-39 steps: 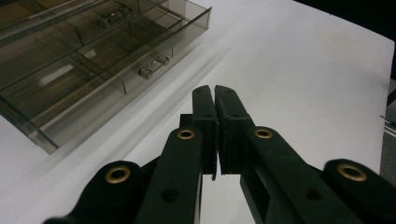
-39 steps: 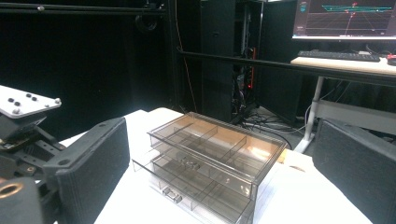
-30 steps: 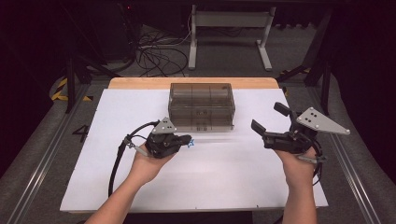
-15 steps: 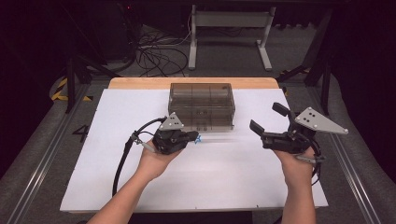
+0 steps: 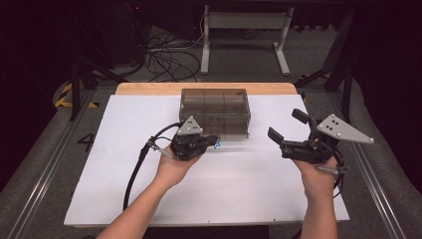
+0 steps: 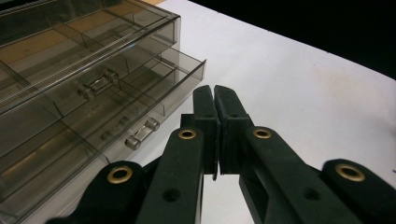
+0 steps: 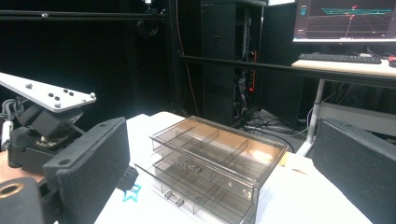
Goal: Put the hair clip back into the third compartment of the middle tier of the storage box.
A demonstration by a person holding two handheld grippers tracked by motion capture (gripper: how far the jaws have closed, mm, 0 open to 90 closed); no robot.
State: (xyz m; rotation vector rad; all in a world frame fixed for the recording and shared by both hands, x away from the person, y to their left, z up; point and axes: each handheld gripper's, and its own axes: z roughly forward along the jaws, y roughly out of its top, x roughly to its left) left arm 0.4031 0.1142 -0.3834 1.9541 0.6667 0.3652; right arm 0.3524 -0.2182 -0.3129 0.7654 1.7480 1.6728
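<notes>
We read the step as the approach to the smoky translucent plastic two-drawer organiser box [image 5: 215, 112], which stands at the upper centre of the high view, on the far part of the white-covered tabletop [image 5: 124, 179]. The lower drawer [image 6: 140, 112] looks pulled out a little past the upper one; its small clear bar handle [image 6: 142, 132] sits at mid-left of the left gripper view.

Left claw [image 6: 215, 100]: jaws pressed together, nothing visible between them. It points past the drawer's right front corner, close to the box front but not touching it. In the high view it lies just left of centre, right beside the box's lower left corner [image 5: 211, 142]. A small blue star-shaped object [image 7: 132, 192] lies on the tabletop near it, low left in the right gripper view.

Right claw [image 5: 286, 130]: jaws spread wide, empty, held well apart from the box at the right of the high view.

Judgement: the next move calls for bringing a claw onto the drawer. Either the closed left tip pushes the drawer front, or the jaws must open to take the thin handle. The handle is small and slick-looking, so alignment matters.

Box details: divided compartments inside, apparently empty.
</notes>
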